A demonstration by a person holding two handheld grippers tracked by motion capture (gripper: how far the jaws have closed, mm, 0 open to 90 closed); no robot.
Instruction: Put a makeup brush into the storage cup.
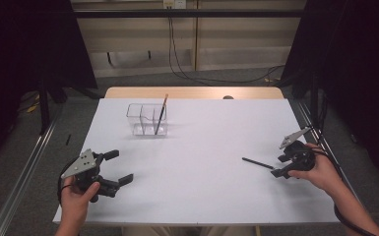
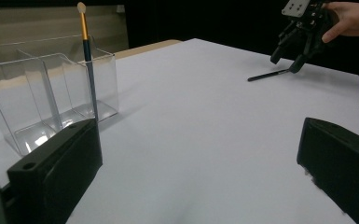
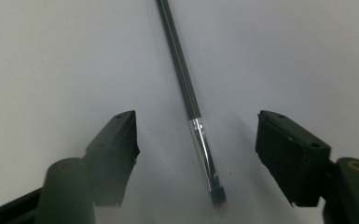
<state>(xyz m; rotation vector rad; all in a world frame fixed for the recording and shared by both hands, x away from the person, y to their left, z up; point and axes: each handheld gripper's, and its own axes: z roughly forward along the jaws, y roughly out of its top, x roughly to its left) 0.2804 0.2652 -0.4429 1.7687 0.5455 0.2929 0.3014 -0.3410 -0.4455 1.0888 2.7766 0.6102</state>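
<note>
The right gripper stands open, jaws spread on either side of the dark brush, which lies flat on the white table, well apart from the clear organizer. The left gripper is open too, holding nothing, nearer that organizer.

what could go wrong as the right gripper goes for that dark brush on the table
1. The dark brush is thin and lies flat on the white table; the open right gripper straddles it, so the jaws may close above it or roll it aside.
2. Its brush end sits between the jaws, so a grip there could crush the tip.
3. The clear organizer looks light, and another brush leans inside; dropping this one in carelessly may tip it.
</note>
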